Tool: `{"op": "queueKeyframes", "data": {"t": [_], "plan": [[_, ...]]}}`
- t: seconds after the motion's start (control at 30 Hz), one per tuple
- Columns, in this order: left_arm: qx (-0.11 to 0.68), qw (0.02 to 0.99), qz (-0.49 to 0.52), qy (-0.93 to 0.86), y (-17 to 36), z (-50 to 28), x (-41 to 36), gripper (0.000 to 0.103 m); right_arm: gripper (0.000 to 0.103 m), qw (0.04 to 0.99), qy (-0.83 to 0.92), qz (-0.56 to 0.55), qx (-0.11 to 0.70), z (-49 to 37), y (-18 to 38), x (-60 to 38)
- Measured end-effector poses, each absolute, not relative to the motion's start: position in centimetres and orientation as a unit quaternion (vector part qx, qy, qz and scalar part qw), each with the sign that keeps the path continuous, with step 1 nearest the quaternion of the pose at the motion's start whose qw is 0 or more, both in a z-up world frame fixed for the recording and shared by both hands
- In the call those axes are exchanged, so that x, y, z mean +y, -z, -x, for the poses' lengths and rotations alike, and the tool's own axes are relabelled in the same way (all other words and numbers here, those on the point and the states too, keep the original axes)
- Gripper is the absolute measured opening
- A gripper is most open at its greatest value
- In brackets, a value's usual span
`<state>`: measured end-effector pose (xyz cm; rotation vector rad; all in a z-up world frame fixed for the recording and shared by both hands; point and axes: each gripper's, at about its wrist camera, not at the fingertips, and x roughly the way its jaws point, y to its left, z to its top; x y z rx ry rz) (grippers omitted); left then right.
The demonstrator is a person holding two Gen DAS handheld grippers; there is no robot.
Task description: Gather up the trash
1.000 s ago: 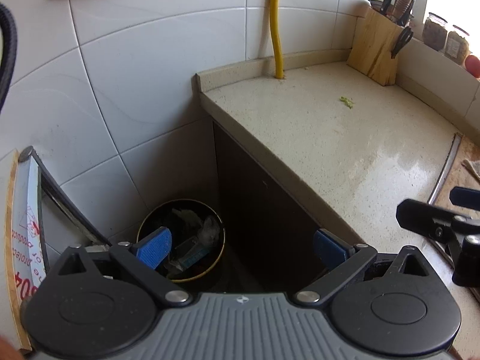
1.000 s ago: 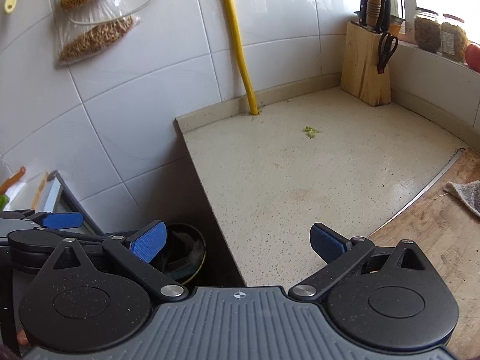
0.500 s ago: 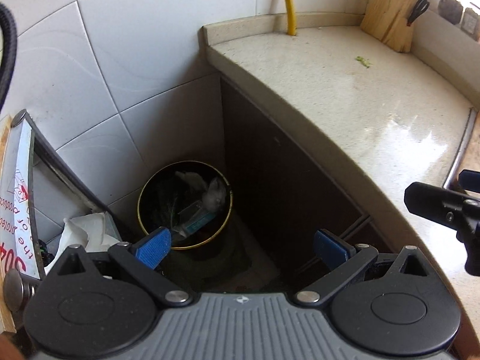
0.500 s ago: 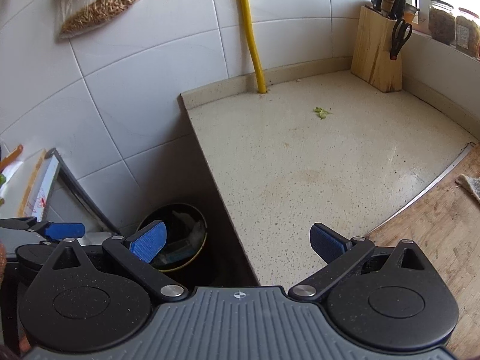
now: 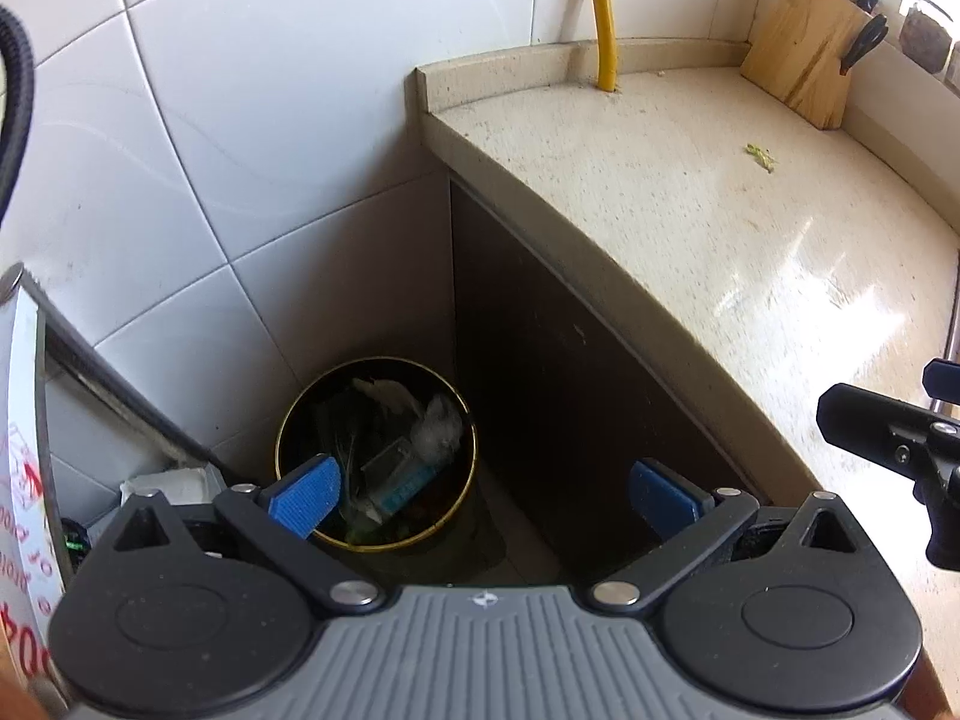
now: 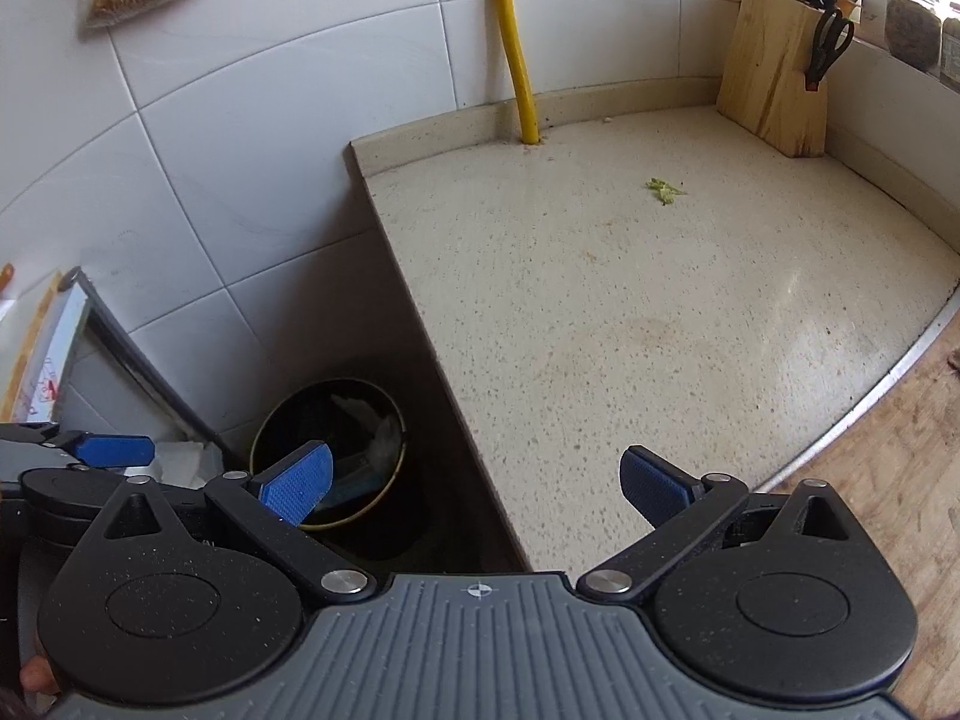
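Trash fills the round bin (image 5: pixel 377 450) on the floor, down in the dark gap by the left edge of the bench (image 6: pixel 630 324). One small green scrap (image 6: pixel 665 191) lies on the bench, near its back edge. The left gripper (image 5: pixel 480 495) hangs above the bin, jaws spread wide and empty. The right gripper (image 6: pixel 474 486) hangs over the bench's left edge, jaws spread too, holding nothing.

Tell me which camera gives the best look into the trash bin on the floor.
The left wrist view. It looks almost straight down into the trash bin, showing the full rim and the wrappers and scraps inside. In the right wrist view the bin sits lower and darker, partly hidden behind the right tool finger.
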<state>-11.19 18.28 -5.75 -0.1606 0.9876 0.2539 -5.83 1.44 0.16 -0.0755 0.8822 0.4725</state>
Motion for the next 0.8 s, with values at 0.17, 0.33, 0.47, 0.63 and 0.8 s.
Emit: {"op": "queueKeyframes", "data": {"t": [0.17,0.33,0.47,0.63,0.8], "plan": [[0.469,0.871,0.08,-0.12,5.6,10.3,19.0,0.101,0.103,0.882,-0.218,0.027,0.418,4.5,-0.6,2.1],[0.464,0.873,0.089,-0.118,5.7,10.3,19.4,0.101,0.103,0.881,-0.216,0.026,0.42,3.7,-0.5,2.9],[0.459,0.876,0.085,-0.122,5.6,10.5,19.5,0.101,0.103,0.879,-0.219,0.03,0.422,3.5,-0.4,3.5],[0.462,0.874,0.095,-0.121,5.6,10.7,19.8,0.101,0.103,0.877,-0.219,0.032,0.427,3.2,-0.1,3.8],[0.462,0.872,0.104,-0.122,5.7,10.8,20.4,0.101,0.103,0.874,-0.224,0.037,0.431,3.4,0.2,4.4]]}}
